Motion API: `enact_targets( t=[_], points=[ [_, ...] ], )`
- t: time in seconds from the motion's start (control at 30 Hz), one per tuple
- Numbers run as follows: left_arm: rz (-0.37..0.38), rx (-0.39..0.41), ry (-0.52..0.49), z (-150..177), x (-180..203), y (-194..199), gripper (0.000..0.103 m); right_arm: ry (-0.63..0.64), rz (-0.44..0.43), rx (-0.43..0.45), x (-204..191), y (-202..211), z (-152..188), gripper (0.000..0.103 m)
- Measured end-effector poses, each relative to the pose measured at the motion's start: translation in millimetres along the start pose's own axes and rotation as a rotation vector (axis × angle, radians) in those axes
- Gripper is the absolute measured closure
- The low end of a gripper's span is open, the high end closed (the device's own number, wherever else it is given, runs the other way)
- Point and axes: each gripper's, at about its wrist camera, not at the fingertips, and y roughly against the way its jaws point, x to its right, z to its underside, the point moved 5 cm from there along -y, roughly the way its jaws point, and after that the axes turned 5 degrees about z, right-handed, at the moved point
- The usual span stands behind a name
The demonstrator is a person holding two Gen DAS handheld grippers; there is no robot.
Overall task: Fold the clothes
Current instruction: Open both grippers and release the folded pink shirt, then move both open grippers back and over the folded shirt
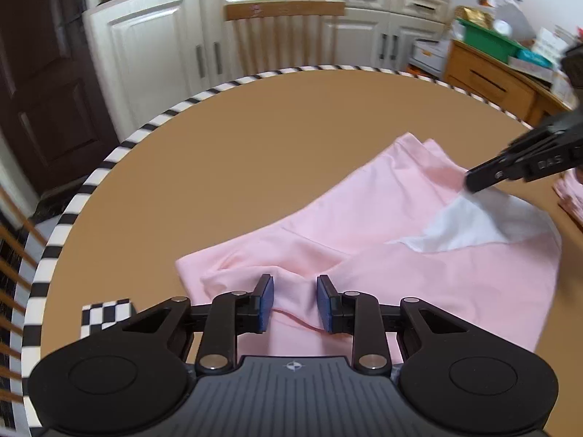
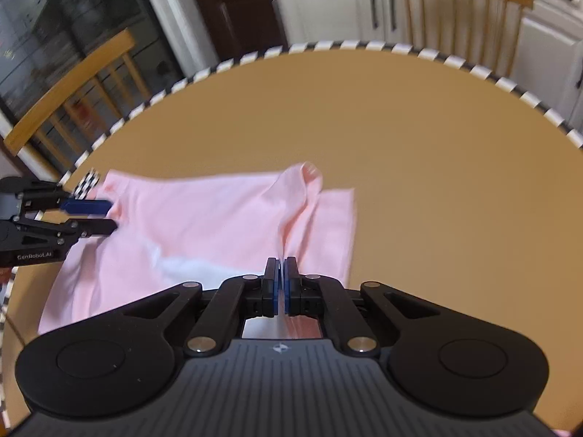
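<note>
A garment (image 1: 364, 255) lies spread on a round table (image 1: 237, 153), filling the lower right of the left wrist view, with bare tabletop above and to its left. The left gripper (image 1: 294, 304) sits at the bottom centre of that view, over the garment's near edge, cloth between its fingers. The right gripper (image 2: 280, 284) enters from the right edge there, its tip on the garment's far right part. A chair (image 1: 284, 36) stands behind the table at top centre, cabinets (image 1: 153, 43) behind it. In the right wrist view, a second chair (image 2: 73, 87) stands at upper left beyond the table's rim.
</note>
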Motion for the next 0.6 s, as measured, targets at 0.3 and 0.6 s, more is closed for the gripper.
enact_targets(
  t=[0.3, 0.6],
  points=[
    [-0.132, 0.075, 0.070, -8.2, -26.1, 13.3, 0.062, -0.033, 0.109, 0.047, 22.4, 3.2, 3.3, 0.094],
    [0.067, 0.130, 0.192, -3.7, -11.6, 31.6, 0.063, 0.149, -0.078, 0.046, -26.8, 15.8, 18.0, 0.079]
  ],
)
